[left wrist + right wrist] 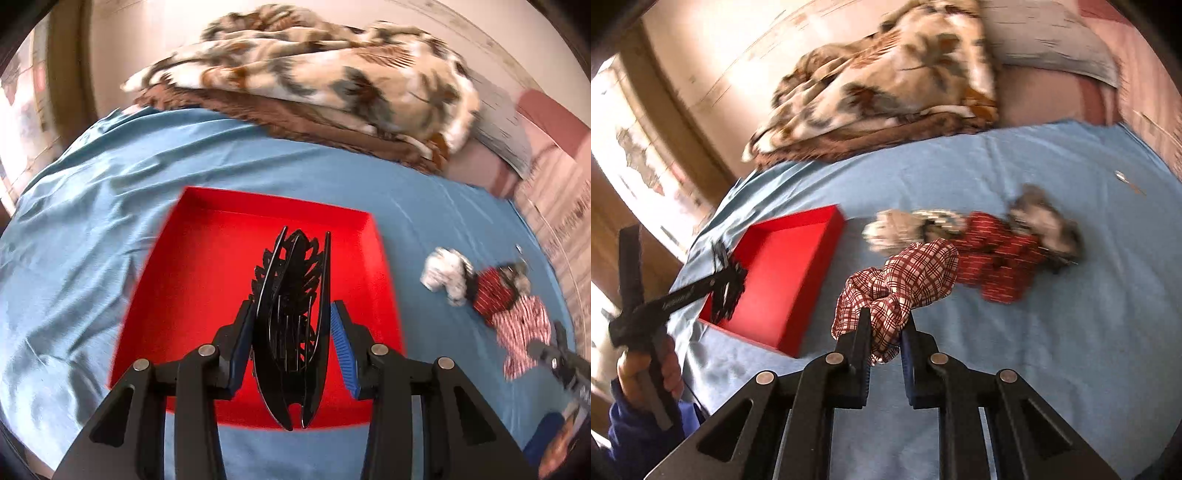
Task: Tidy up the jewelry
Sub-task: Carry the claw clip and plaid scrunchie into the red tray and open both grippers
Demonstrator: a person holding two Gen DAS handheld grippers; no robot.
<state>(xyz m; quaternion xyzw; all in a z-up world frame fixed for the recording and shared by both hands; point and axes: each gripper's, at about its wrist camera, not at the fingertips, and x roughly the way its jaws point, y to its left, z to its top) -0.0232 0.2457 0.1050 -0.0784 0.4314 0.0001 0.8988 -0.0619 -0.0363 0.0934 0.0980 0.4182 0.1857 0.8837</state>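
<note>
A blue sheet point(92, 229) fills your left view, and at 12 o'clock on it a brown and cream patterned blanket point(317, 74) sits in a heap. Dead centre and running down to 6 o'clock lies the red tray point(199, 280), open side up, flat on that sheet.

Your left gripper point(291, 332) hangs right over the tray, and between its pads stands a black hair claw clip point(291, 306), teeth pointing away from you. The left pad presses its flank; at the right pad point(341, 343) I can't tell whether there is contact or a thin gap, so I can't call that grasp.

Over at 3 o'clock in that view a small pile of scrunchies point(480, 288) rests on the sheet, well apart from the tray: a white fluffy one, a dark red one, a checked one.

Switch to your right view: your right gripper point(886, 332) is clenched on the red-and-white checked scrunchie point(905, 284), pinched at centre frame. Just beyond it, toward 1 o'clock, sit the dark red scrunchie point(997, 254) and a grey furry one point(1045, 218). The tray shows at 9 o'clock here.
</note>
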